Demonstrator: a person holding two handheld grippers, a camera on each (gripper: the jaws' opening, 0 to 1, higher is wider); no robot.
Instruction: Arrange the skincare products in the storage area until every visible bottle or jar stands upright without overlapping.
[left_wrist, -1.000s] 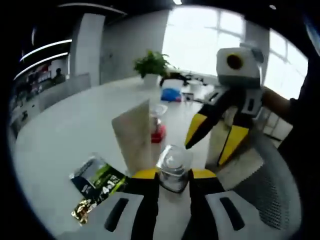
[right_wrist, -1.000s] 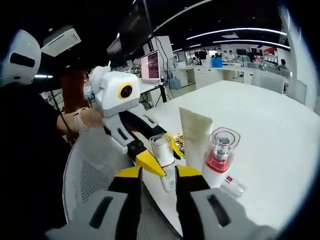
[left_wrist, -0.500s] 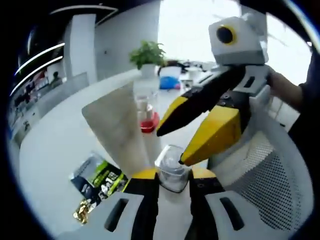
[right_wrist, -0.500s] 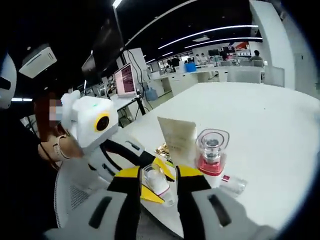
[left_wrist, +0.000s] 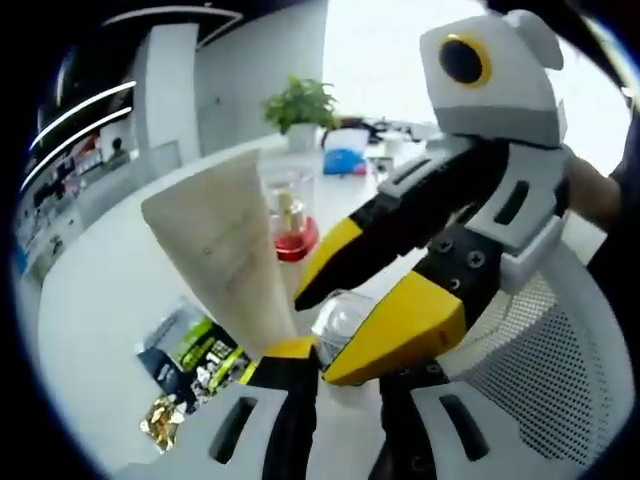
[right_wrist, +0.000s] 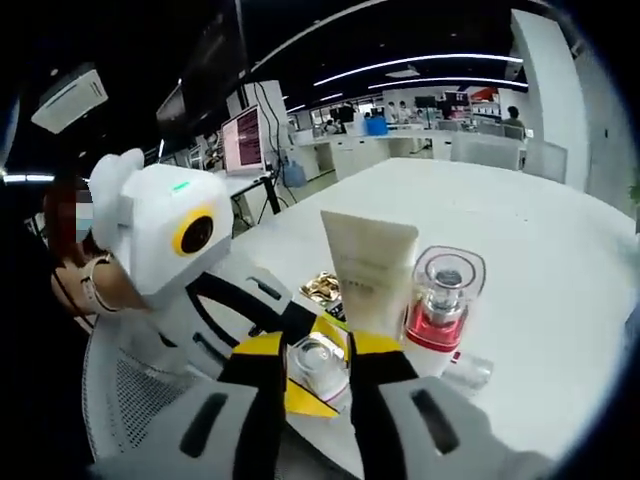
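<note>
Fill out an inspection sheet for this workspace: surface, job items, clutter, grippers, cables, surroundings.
Surface: white table, mostly bare.
Job's things: beige tube upright; pump bottle with red base upright beside it; small clear bottle between both grippers' jaws; small clear item lying flat.
Clutter: green sachet, gold wrapper.
Grippers: left gripper and right gripper both closed on the small clear bottle.
Cables: nothing seen.
Surroundings: mesh chair, potted plant, monitor.

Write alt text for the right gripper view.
The right gripper closes on a small clear bottle at the white table's edge, facing the left gripper. Behind stand a cream tube and a red-collared pump bottle.
</note>
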